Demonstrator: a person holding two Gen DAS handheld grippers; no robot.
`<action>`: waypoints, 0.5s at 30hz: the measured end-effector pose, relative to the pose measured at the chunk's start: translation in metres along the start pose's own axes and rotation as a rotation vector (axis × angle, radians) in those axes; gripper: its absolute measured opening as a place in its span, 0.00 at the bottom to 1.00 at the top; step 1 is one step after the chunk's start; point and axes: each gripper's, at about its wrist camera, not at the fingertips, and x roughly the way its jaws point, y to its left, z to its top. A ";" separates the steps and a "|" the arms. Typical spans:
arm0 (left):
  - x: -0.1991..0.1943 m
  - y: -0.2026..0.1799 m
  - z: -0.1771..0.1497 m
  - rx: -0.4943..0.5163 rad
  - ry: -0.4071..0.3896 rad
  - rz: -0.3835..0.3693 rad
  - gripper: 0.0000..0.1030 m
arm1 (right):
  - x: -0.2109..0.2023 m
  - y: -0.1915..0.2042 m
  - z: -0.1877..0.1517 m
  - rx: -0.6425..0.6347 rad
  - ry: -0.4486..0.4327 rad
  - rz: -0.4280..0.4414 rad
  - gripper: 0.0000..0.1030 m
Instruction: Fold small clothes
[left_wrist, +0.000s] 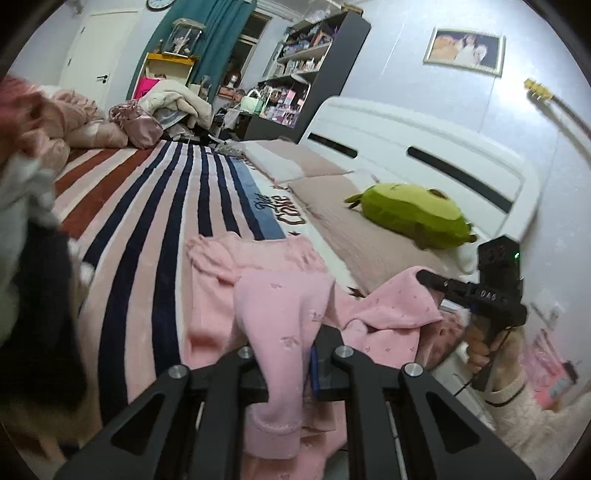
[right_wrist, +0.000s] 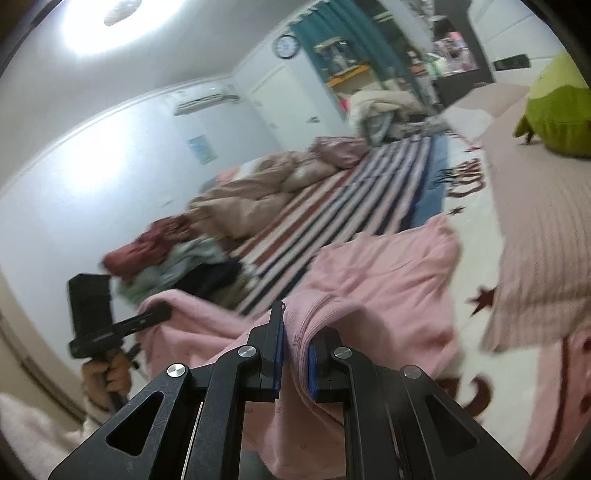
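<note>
A small pink garment (left_wrist: 258, 288) with tiny printed motifs lies partly on the striped blanket (left_wrist: 155, 206), its near edge lifted. My left gripper (left_wrist: 295, 365) is shut on one near corner of the pink garment, the cloth draping over its left finger. My right gripper (right_wrist: 295, 354) is shut on another fold of the pink garment (right_wrist: 388, 273), pinched between its blue pads. In the left wrist view the right gripper (left_wrist: 424, 277) holds the cloth up at the right. The right wrist view shows the left gripper (right_wrist: 164, 310) at the left, its tip against the cloth.
A heap of mixed clothes (right_wrist: 166, 251) sits left of the garment. A green plush toy (left_wrist: 413, 218) lies on the beige pillow area by the white headboard (left_wrist: 424, 147). A bunched duvet (right_wrist: 251, 192) and a pink bag (left_wrist: 136, 123) lie at the far end.
</note>
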 end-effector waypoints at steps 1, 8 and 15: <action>0.014 0.004 0.009 -0.011 0.008 0.017 0.08 | 0.009 -0.008 0.008 0.005 0.001 -0.033 0.05; 0.140 0.047 0.056 -0.064 0.166 0.163 0.09 | 0.089 -0.072 0.058 0.068 0.086 -0.220 0.05; 0.214 0.080 0.030 -0.078 0.354 0.234 0.29 | 0.148 -0.113 0.049 0.117 0.247 -0.319 0.08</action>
